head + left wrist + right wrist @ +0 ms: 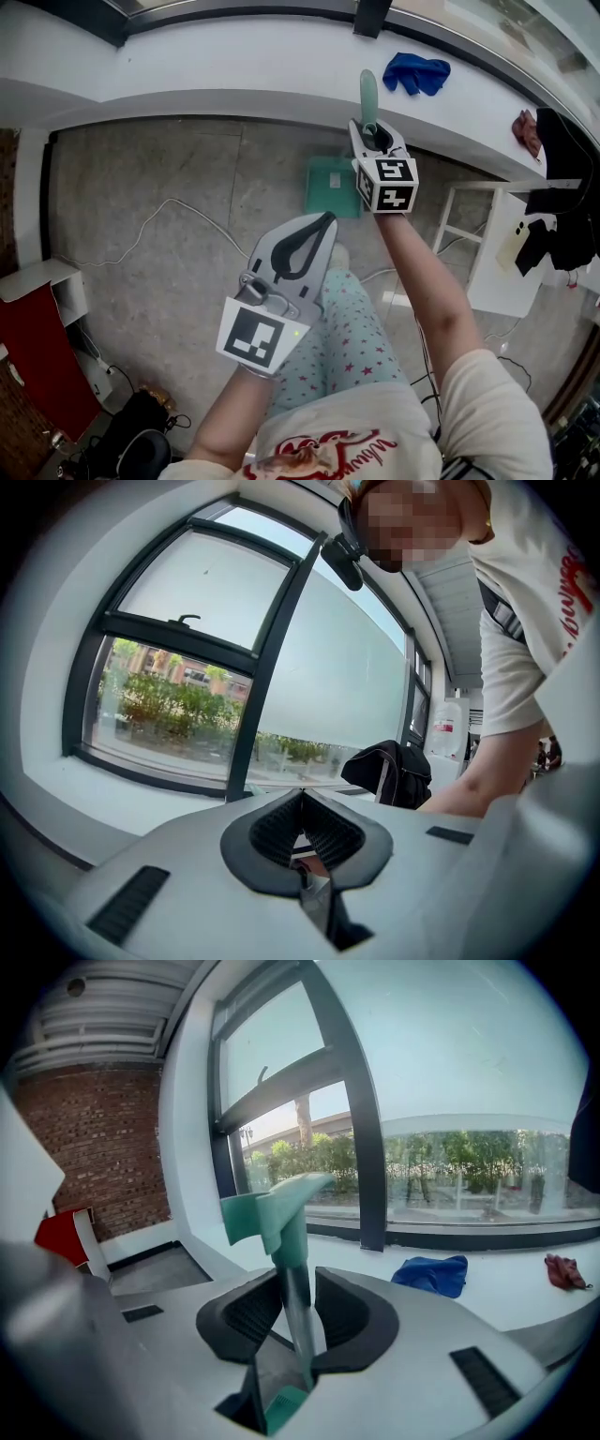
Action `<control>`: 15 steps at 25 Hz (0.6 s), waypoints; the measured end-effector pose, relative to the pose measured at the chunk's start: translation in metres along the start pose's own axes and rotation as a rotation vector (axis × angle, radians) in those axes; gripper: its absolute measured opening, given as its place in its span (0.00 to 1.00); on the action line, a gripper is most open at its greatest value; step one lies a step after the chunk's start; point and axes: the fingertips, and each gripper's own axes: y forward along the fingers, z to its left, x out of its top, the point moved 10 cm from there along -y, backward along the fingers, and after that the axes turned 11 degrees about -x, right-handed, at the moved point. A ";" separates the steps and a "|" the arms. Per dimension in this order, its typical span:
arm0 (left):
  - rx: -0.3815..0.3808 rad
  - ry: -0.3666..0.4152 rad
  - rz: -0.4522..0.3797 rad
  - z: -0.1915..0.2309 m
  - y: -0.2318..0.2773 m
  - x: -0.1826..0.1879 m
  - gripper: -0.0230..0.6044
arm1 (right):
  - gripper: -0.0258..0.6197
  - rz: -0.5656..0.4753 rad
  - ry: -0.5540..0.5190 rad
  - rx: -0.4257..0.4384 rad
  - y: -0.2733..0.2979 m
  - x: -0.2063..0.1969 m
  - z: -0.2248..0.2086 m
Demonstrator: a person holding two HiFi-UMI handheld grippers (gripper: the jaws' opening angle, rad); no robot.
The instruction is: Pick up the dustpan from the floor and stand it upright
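My right gripper [371, 134] is shut on the handle [368, 94] of the teal dustpan, whose pan [330, 187] hangs low by the floor near the white window ledge. The right gripper view shows the grey-green handle [296, 1307] running up between the pads to the pan [270, 1211], with the gripper [298, 1283] closed round it. Lower left in the head view, my left gripper [327, 221] floats above the floor, apart from the dustpan. Its jaws [302, 797] meet at the tips with nothing between them.
A blue cloth [417, 73] lies on the white ledge [187, 66]. At the right stands a white stool [487, 253] with black clothing [562, 187] hanging by it. A white cable [159, 220] trails over the grey floor, and a red object [37, 347] sits at the left.
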 end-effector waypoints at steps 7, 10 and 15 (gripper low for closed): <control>-0.007 0.021 0.032 -0.004 -0.025 -0.013 0.07 | 0.28 -0.007 0.031 0.015 -0.012 0.001 0.006; 0.004 0.015 0.033 -0.011 -0.043 -0.015 0.07 | 0.31 0.005 -0.023 0.004 -0.027 -0.004 0.010; -0.005 0.038 0.013 -0.025 -0.069 -0.011 0.07 | 0.33 -0.035 0.004 -0.036 -0.078 -0.010 0.014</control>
